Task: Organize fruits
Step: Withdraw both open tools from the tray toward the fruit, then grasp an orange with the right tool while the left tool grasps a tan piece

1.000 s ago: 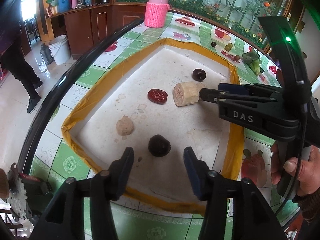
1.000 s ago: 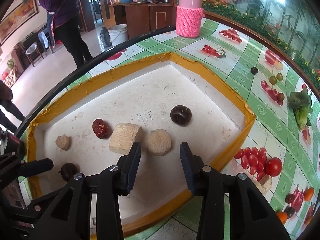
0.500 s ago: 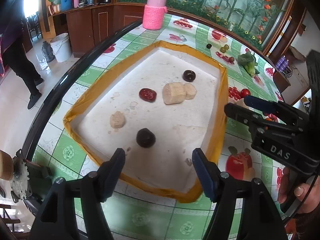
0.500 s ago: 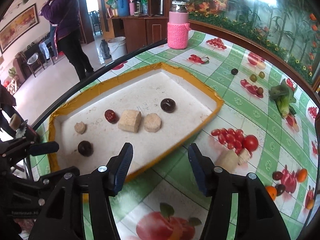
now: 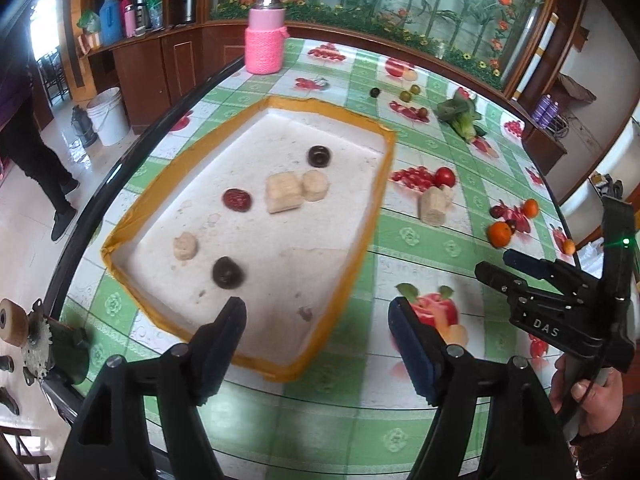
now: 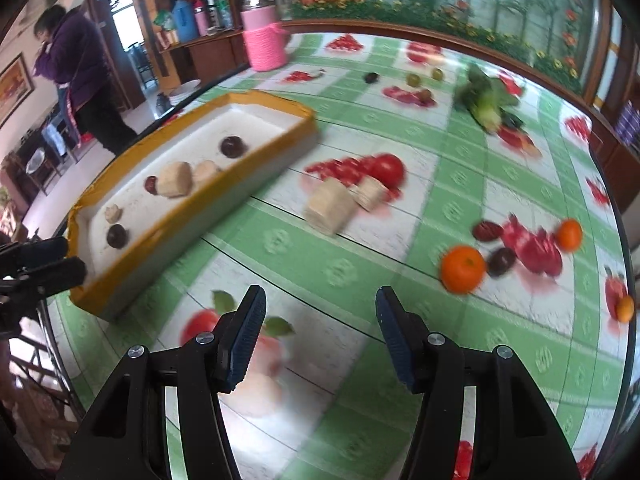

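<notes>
A white tray with a yellow taped rim holds two dark round fruits, a red date and several beige chunks. My left gripper hangs over the tray's near right corner. Its jaws are opening and nothing is between them. My right gripper is open and empty above the fruit-print tablecloth, right of the tray. Ahead of it lie two beige blocks, an orange, a dark fruit, a date and a smaller orange.
A pink knit-covered jar stands at the table's far edge and a leafy green vegetable lies at the far right. A person stands in the room beyond the left edge, near a white bucket.
Both grippers have drawn back from the tray and their jaws stand wider. The right one has swung right, off the tray and over the tablecloth near the loose fruit.
</notes>
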A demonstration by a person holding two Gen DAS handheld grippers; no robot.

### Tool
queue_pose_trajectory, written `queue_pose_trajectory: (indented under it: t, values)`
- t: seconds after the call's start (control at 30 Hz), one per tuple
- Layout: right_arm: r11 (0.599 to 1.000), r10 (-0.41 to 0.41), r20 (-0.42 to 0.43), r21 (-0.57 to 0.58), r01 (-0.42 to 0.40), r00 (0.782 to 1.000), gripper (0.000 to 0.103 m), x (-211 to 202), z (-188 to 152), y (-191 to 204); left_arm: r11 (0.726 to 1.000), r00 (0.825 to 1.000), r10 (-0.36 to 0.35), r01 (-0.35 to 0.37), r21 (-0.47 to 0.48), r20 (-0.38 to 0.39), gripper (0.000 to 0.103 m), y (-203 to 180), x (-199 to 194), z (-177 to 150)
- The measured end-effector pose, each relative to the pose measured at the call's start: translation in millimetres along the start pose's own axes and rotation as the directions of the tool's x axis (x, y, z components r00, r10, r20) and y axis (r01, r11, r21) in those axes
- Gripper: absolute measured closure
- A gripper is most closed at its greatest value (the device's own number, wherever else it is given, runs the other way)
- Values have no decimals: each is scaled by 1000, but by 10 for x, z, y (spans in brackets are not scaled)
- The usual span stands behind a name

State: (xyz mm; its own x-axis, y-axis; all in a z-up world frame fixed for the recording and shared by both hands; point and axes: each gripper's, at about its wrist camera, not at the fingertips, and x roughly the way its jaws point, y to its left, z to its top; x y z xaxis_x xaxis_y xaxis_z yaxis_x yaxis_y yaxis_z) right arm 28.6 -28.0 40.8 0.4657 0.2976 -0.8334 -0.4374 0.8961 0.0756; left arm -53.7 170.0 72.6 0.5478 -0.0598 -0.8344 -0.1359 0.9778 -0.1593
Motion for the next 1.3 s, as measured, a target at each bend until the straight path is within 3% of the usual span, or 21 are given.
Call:
queue_pose_trajectory:
  t: [0.23,0.47,0.8,0.93,1.03,1.3]
  values:
    - [985,-28,6,170,27,1000,46,-100,-199,-640,993,997,-72,75,95,-27,25,-502,51,-71]
    - [965,-28,22,261,21,999,46,-84,-183,-1089,980,990,-109,122,160,-90,25,-882,247,-102]
    - [977,77,19,199,-79,997,46,254,42,-906,982,987,-99,118,151,-128,25,-960,400,-71]
    - [987,47,25,150,-50,999,48,353,100,-841,982,986,-95,115,147,-139,25,-973,472,-29]
    - [995,2,36,99,-5,999,68,379,119,-819,981,984,-94,118,156,-152,25,-1023,548,24]
    - [990,27,93,134,-39,995,69,126,20,-1003,977,986,-94,118,178,-138,25,-1154,780,311]
